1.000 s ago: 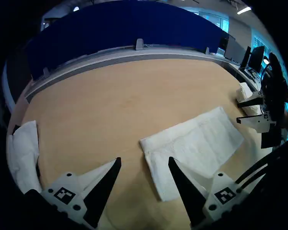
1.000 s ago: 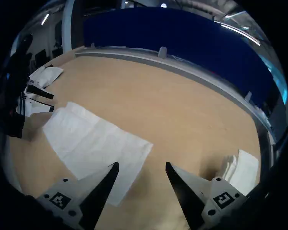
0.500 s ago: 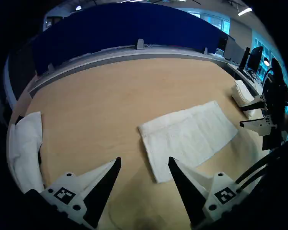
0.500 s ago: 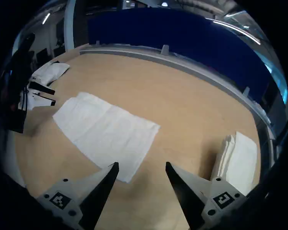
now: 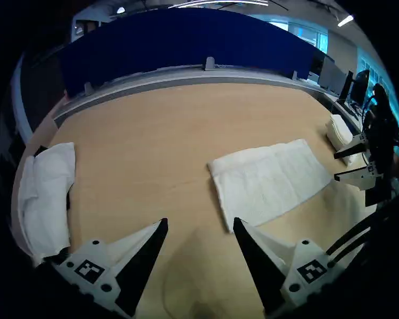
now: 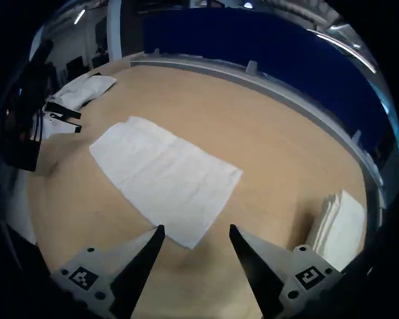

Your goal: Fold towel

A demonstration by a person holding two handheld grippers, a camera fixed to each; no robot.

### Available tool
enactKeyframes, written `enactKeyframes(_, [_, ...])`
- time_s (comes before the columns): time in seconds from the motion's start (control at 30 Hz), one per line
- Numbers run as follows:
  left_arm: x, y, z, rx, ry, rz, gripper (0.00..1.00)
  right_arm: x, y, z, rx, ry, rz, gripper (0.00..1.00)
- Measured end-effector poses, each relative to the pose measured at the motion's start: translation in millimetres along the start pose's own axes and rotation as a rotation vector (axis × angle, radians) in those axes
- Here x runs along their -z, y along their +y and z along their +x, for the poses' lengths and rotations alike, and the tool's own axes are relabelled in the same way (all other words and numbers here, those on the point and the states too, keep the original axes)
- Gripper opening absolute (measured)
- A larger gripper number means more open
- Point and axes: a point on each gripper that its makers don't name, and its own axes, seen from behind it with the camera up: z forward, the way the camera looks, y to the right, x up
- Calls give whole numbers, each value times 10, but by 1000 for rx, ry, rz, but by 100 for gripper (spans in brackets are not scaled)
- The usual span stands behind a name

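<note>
Two grippers hang above the pale wooden tabletop (image 5: 146, 138), each with jaws wide apart and empty. The flat white rectangular cloth towel (image 5: 268, 183) lies at two o'clock from the left gripper (image 5: 199, 220) and at eleven o'clock from the right gripper (image 6: 196, 227), just past its fingertips. A stack of folded white towels (image 5: 45, 196) sits at nine o'clock in the left gripper view.

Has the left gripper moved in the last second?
Yes. The left gripper turned left and drew back: the divider clip sits farther right, the towel farther ahead.
</note>
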Motion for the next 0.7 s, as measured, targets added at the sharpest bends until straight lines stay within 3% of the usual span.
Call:
enactKeyframes(0.3, [280,-210,-330,49,-7,52,91,-53,-122,-31,56,-29,43,94])
enactKeyframes(0.7, [564,-334,-546,85,-1,95,91,-113,-152,-128,96,-77,69,87])
